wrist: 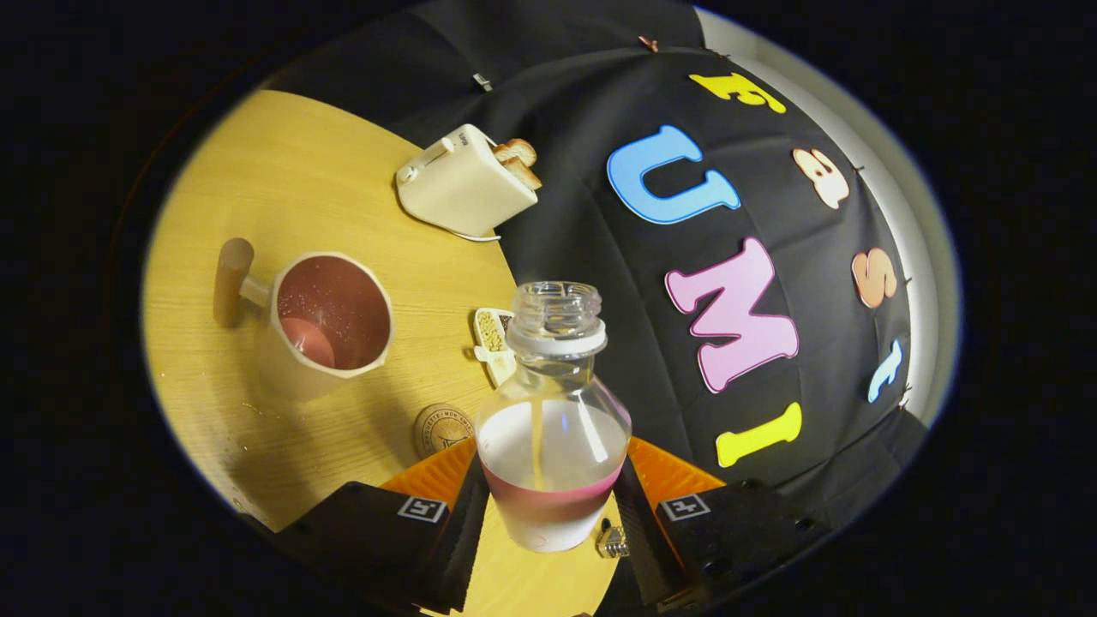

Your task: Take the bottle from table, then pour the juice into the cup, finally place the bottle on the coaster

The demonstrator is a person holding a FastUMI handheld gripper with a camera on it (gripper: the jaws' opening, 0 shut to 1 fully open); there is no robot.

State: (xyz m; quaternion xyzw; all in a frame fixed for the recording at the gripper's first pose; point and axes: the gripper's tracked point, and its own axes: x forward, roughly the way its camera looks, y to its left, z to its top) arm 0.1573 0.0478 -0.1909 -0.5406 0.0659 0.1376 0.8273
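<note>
Gripping bottle (pixel 553 428), base hidden between fingers (pixel 454 523)

place: staged recording booth set up as a breakfast nook, not a real kitchen
wall: black cloth backdrop (pixel 548 111) hung behind, creased, pinned at its edge
surface: round light-wood table (pixel 283 171) right against the cloth
kitchen props: cream two-slot toaster (pixel 463 184) with bread slices (pixel 518 160) in it; cream faceted mug with wooden handle (pixel 321 321); small cream dish of seeds (pixel 493 338); round cork coaster (pixel 441 428)
</note>
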